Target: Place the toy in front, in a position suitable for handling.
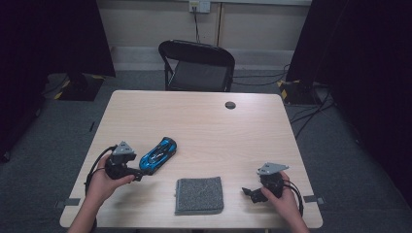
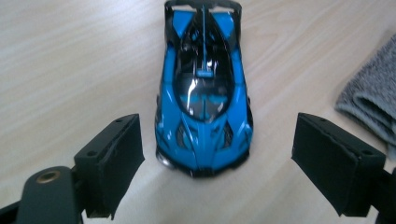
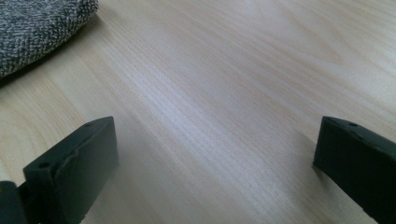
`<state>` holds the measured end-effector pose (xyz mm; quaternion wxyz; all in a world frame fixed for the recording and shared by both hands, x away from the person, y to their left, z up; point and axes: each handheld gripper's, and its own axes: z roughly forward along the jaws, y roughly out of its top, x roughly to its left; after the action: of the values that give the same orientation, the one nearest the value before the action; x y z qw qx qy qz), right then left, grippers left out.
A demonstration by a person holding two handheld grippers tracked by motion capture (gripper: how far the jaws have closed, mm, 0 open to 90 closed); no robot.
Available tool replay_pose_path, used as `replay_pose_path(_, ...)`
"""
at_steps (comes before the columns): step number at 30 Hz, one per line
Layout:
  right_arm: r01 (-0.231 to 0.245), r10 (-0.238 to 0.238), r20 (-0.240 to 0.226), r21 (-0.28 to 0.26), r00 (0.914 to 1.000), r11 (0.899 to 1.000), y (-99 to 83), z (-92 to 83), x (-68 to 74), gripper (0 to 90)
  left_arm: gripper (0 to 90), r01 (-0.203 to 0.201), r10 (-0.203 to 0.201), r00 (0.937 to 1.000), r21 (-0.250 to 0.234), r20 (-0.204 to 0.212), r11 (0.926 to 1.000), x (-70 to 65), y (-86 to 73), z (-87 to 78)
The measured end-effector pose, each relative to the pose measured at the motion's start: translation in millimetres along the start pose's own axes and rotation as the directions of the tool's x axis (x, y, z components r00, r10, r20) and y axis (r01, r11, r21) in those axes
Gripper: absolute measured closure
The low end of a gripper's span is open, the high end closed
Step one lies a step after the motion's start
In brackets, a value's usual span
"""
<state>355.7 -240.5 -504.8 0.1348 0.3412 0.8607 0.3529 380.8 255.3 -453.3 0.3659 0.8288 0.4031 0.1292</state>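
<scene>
A glossy blue and black toy sports car (image 1: 158,155) is seen left of centre in the lower half of the high view, lying diagonally on the pale wood-grain tabletop (image 1: 204,126). The left gripper (image 1: 137,173) is held just beside the car's near end, and in the left gripper view the car's rounded end (image 2: 203,154) is framed between the two black fingers (image 2: 114,161), which are spread wide and touch nothing. A clear gap is left on each side of the car body.

A folded grey knitted cloth (image 1: 199,195) lies at the lower centre of the high view, near the car but apart from it. The right gripper (image 1: 251,192) is held at the lower right, beyond the cloth, and its fingers (image 3: 77,163) are likewise spread wide over bare wood with nothing between them.

Several slips are judged possible. The car stands on wheels, so it could be rolled away if one finger were to meet it before the other. The body is smooth and tapered, so a grip taken too near the narrow end could be squeezed off. A finger lowered too far could be caught on the tabletop.
</scene>
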Motion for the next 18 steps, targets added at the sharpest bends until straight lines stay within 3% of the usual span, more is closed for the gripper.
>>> replay_pose_path(8, -0.001, 0.001, 0.002, 0.001, 1.0, 1.0, -0.1, -0.1, 0.2, 0.0, 17.7, -0.017, 0.016, 0.9996, 0.029, 0.023, 0.9994, 2.5, 20.8, 23.2)
replay_pose_path(11, 0.0, 0.0, 0.002, 0.001, 1.0, 1.0, -0.1, -0.1, 0.1, 0.0, 17.5, -0.023, 0.022, 0.9992, 0.014, 0.033, 0.9996, 1.0, 27.4, 31.7)
replay_pose_path(18, 0.0, 0.0, 0.002, 0.001, 1.0, 1.0, -0.1, -0.1, 0.2, 0.0, 16.1, -0.03, 0.03, 0.9995, 0.029, 0.014, 0.9991, 0.0, 41.9, 54.6)
